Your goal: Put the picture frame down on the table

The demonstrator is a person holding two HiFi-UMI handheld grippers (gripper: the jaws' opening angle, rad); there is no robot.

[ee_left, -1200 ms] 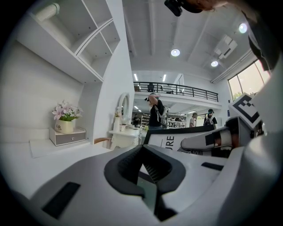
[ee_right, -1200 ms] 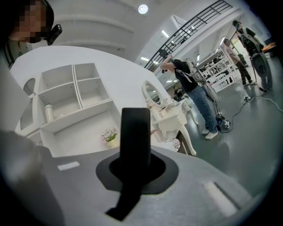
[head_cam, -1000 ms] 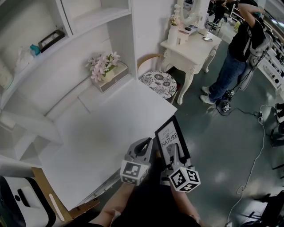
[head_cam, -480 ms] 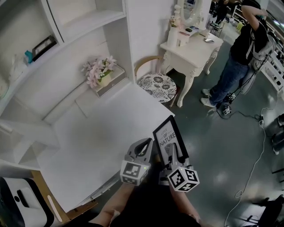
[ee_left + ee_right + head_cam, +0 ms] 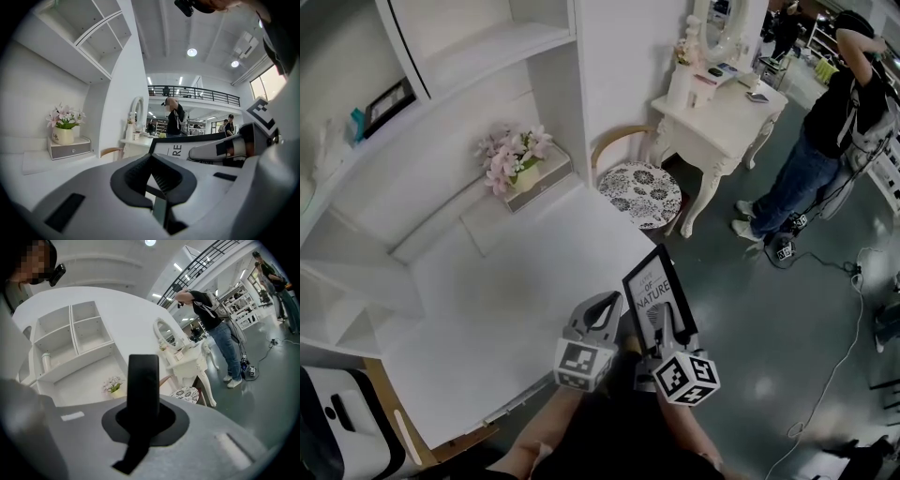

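Vanity (image 5: pixel 722 94) shifted toward 1 o'clock, frame (image 5: pixel 652 291) not put down yet
Frame is clamped by right gripper (image 5: pixel 659 321) off the table's (image 5: pixel 516 281) 4 o'clock edge; left gripper's (image 5: pixel 607 302) jaws are pressed together, nothing held.

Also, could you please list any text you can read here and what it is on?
"OF NATURE": on the picture frame; the smaller line above is too small to read.
"RE": the end of that print, in the left gripper view.
Print on the vase: too small to read.
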